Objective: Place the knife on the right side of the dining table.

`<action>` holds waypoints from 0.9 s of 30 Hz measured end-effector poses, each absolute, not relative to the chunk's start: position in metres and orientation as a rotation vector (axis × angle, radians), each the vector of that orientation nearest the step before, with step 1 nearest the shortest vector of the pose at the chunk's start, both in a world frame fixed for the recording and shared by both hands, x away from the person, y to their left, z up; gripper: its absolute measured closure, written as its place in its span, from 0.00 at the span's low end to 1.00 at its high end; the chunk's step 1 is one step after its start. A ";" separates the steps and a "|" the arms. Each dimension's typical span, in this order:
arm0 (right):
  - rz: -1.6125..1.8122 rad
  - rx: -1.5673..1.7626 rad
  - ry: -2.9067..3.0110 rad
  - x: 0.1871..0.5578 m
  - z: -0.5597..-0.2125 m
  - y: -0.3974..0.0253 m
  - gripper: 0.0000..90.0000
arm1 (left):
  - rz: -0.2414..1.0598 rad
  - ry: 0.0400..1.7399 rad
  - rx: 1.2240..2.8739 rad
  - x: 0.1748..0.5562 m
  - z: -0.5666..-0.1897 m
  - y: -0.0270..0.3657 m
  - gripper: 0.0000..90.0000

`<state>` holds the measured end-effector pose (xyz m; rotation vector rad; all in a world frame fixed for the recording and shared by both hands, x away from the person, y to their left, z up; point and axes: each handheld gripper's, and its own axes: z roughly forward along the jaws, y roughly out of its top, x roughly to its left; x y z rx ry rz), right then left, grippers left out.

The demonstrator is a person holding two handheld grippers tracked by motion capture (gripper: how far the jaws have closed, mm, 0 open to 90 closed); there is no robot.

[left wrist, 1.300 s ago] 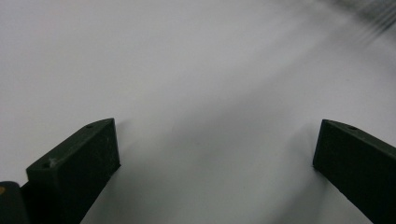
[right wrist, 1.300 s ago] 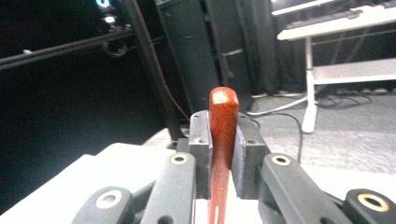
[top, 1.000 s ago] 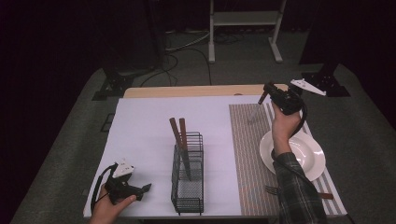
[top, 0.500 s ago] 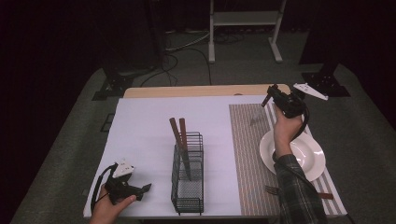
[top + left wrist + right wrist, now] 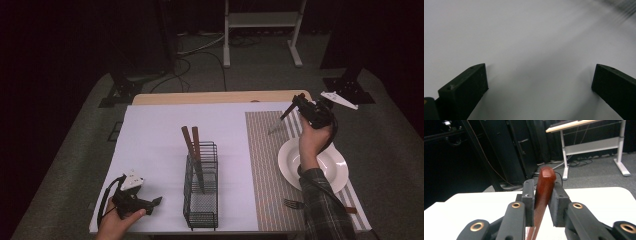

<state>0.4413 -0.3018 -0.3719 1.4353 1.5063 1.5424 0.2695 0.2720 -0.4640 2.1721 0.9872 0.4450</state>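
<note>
- We see a dim room with grey carpet (image 5: 65, 165) around the tabletop (image 5: 165, 135).
- Behind it, a white-legged desk frame (image 5: 260, 30) and black cables (image 5: 195, 55) lie on the floor.

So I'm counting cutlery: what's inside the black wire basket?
Two brown wooden handles stand in the wire basket, leaning left above its rim. Their lower ends are blurred behind the mesh, so their type is unclear.
</note>
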 end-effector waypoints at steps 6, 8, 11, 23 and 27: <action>1.523 1.461 1.506 0.440 -0.374 -0.311 0.81 | 0.445 0.987 2.172 0.270 -0.464 0.272 0.00; 1.520 1.468 1.506 0.440 -0.375 -0.314 0.80 | 0.444 0.987 2.172 0.269 -0.464 0.272 0.00; 1.510 1.479 1.507 0.439 -0.375 -0.318 0.79 | 0.444 0.987 2.172 0.270 -0.464 0.272 0.00; 1.491 1.543 1.504 0.438 -0.383 -0.335 0.75 | 0.445 0.987 2.172 0.270 -0.464 0.272 0.00; 1.478 1.572 1.507 0.439 -0.387 -0.341 0.72 | 0.445 0.987 2.172 0.270 -0.464 0.272 0.00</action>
